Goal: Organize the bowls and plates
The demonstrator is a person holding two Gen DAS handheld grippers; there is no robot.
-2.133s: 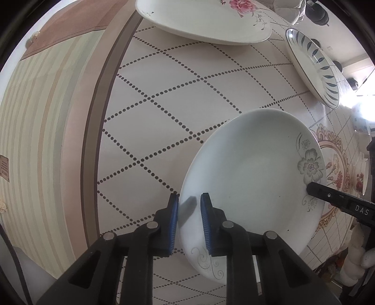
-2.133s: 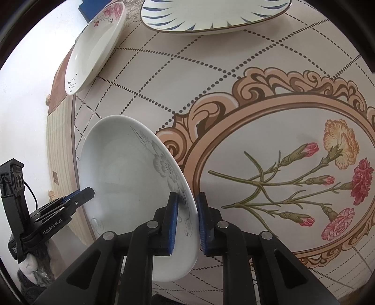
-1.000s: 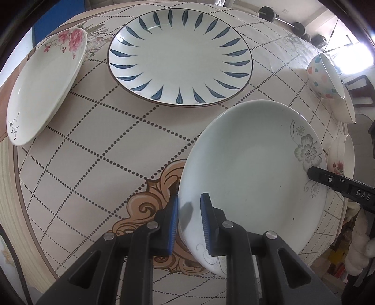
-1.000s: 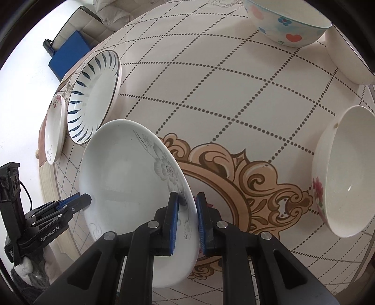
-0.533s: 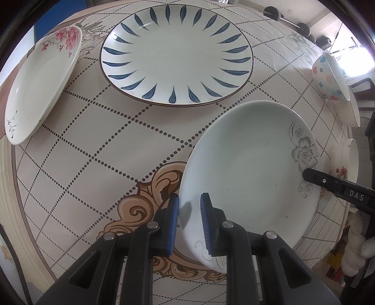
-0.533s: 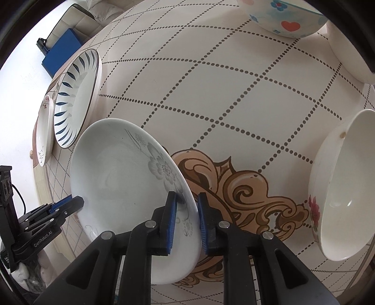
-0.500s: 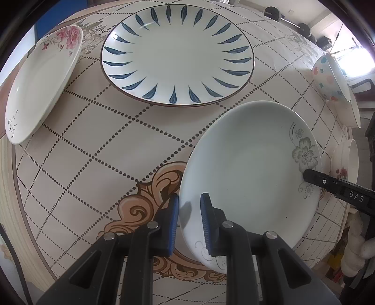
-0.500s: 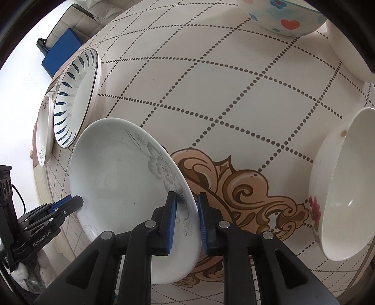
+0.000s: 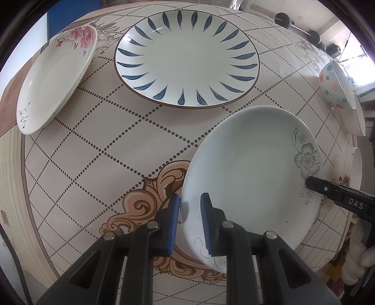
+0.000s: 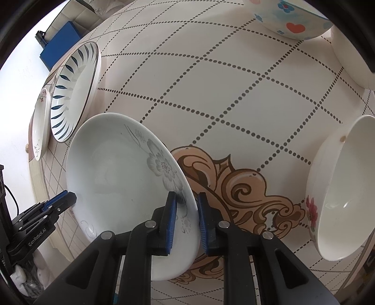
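A white plate with a grey flower (image 9: 253,169) hangs above the table, held by both grippers on opposite rims. My left gripper (image 9: 189,220) is shut on its near rim. My right gripper (image 10: 185,217) is shut on the flowered rim; the plate also shows in the right wrist view (image 10: 117,178). A large blue-leaf plate (image 9: 187,58) lies on the table just beyond it. A pink-flower plate (image 9: 56,77) lies at the far left.
A heart-and-dot patterned bowl (image 10: 290,18) and a plain white bowl (image 10: 351,58) sit at the far right. A white bowl with a red flower (image 10: 339,187) sits on the near right. The tablecloth (image 9: 105,140) has a dotted lattice and a brown scroll pattern.
Both grippers carried the grey-flower plate from the table's left edge towards the middle, near the blue-leaf plate. In the last half second it barely moved.
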